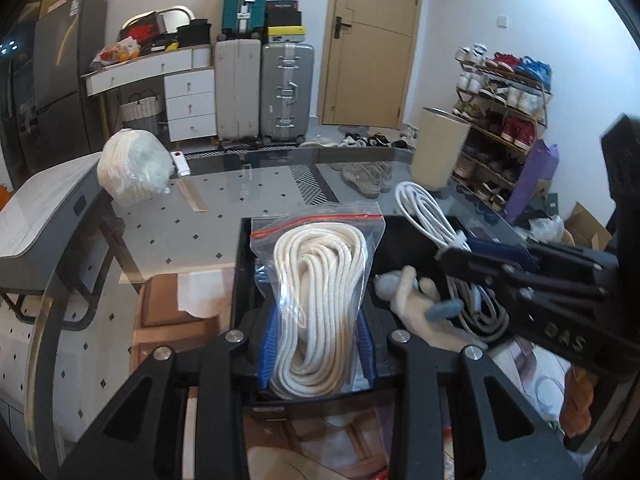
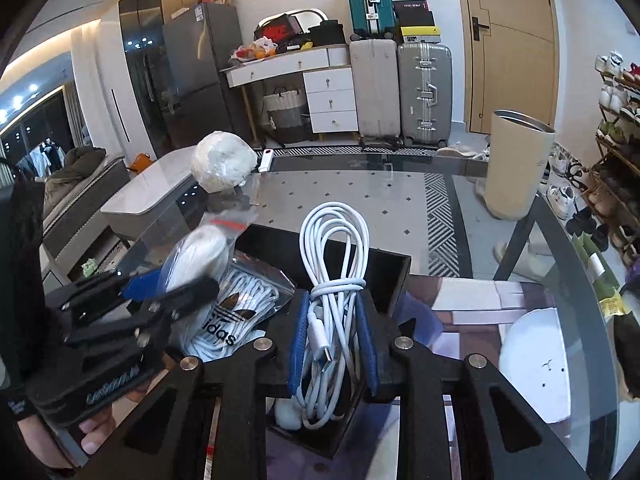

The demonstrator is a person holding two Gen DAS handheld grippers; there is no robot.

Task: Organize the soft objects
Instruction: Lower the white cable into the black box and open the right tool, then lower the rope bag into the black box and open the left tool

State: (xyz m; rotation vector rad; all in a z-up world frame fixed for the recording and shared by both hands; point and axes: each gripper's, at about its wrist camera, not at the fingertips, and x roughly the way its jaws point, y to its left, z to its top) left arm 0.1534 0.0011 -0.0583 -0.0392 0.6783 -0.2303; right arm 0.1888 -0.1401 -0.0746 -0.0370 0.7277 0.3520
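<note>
My left gripper (image 1: 318, 320) is shut on a clear zip bag of coiled white rope (image 1: 320, 272), held upright over the left part of a black box (image 1: 408, 232). The right gripper (image 2: 334, 320) is shut on a tied bundle of white cable (image 2: 336, 232), held over the same box (image 2: 384, 272). Each gripper appears in the other's view: the right one (image 1: 460, 250) with its cable (image 1: 424, 208), the left one (image 2: 176, 284) with its bag (image 2: 204, 248). Inside the box lie a bag of white laces (image 2: 240, 304) and a pale plush toy (image 1: 408, 292).
The box stands on a glass table (image 2: 360, 184). A plastic-wrapped ball of white rope (image 2: 222, 162) sits at the table's far left. A cream cylinder bin (image 2: 516, 164) is at the far right, and a white round object (image 2: 536, 364) lies at the near right.
</note>
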